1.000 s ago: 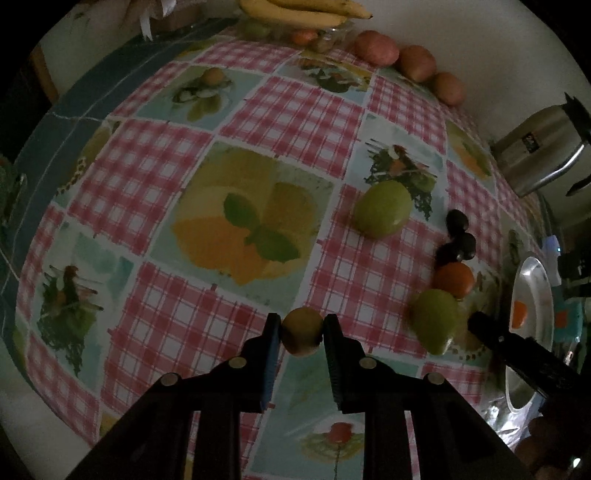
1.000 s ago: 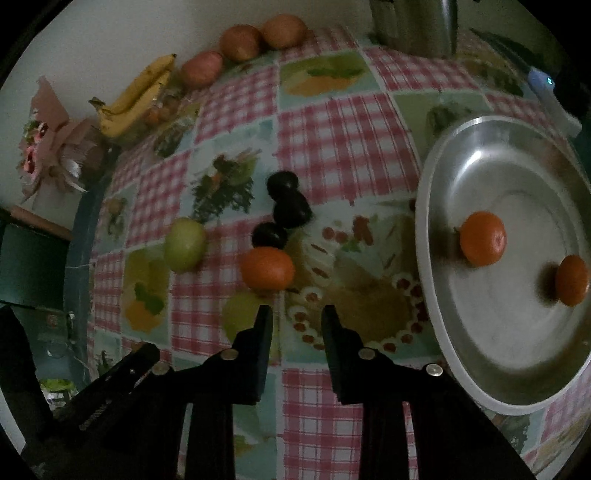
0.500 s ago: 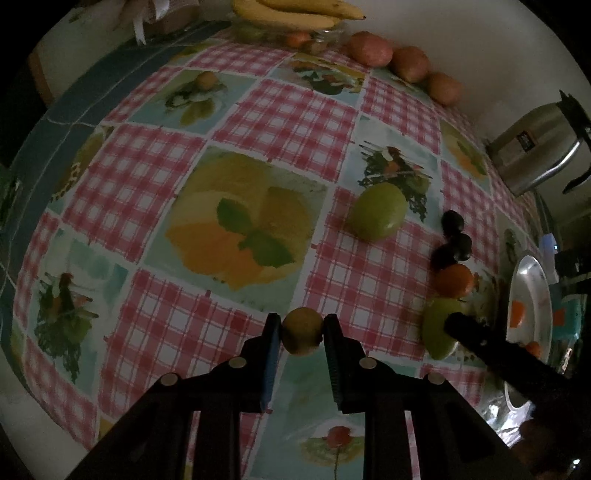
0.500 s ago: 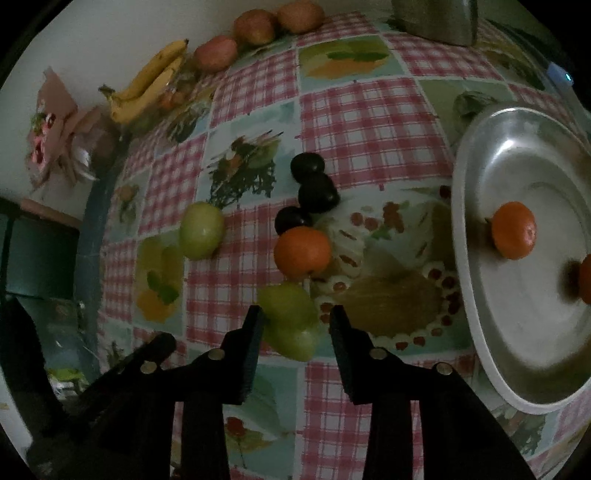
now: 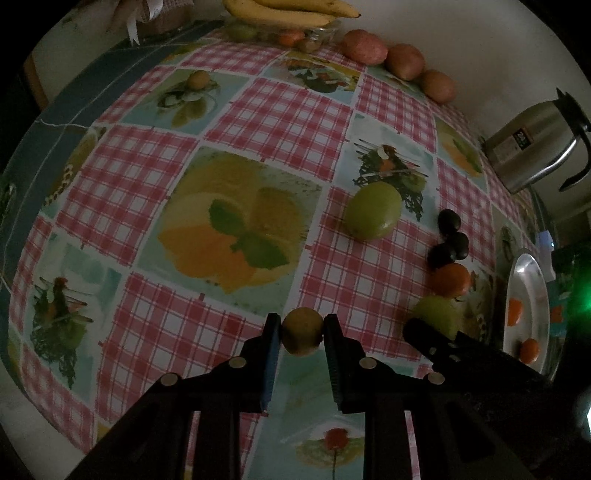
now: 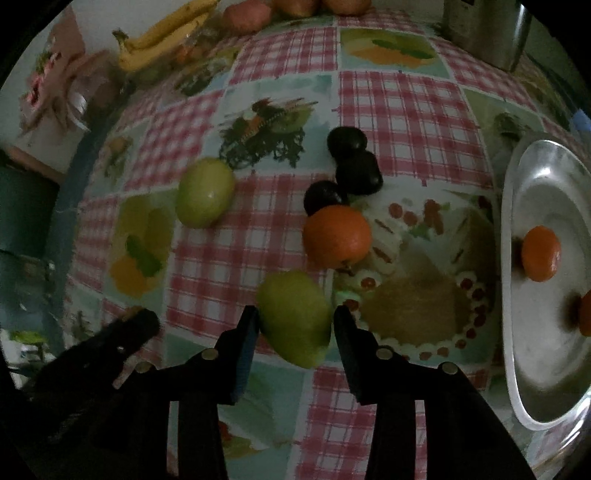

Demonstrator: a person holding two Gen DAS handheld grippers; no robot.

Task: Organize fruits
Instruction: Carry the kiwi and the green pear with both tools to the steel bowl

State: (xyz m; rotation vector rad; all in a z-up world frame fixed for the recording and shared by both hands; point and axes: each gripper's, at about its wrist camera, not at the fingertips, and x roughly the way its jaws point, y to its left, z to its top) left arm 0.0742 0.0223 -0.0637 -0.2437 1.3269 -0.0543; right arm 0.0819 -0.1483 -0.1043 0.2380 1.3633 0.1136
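Now the left gripper (image 5: 303, 330) pinches a small round yellow-brown fruit (image 5: 302, 331), dull-skinned and slightly mottled, with both pads touching its sides, above the checked fruit-print tablecloth (image 5: 273, 122). The right gripper (image 6: 293, 325) has its fingers spread around a green mango (image 6: 295, 317), smooth, oval and pale yellow-green; the left pad sits against its skin, while at the right a sliver of cloth shows, so I cannot tell whether it is clamped. Just beyond that mango, at 1 o'clock, lies an orange (image 6: 338, 236), touching a cluster of three dark plums (image 6: 351, 170) behind it. A second green mango (image 6: 205, 192) lies apart at 10 o'clock. At 3 o'clock the steel plate (image 6: 532, 387) holds two small oranges (image 6: 541, 253). Along the far wall sit bananas (image 5: 288, 11), three reddish apples (image 5: 402, 61) and a steel jug (image 5: 535, 144).

Compared with a second ago, the right gripper has moved from bare cloth beside the plate over to the near mango, which now fills the gap between wider-spread fingers. The left gripper's hold on the small fruit is unchanged, and the loose fruit has stayed where it lay.
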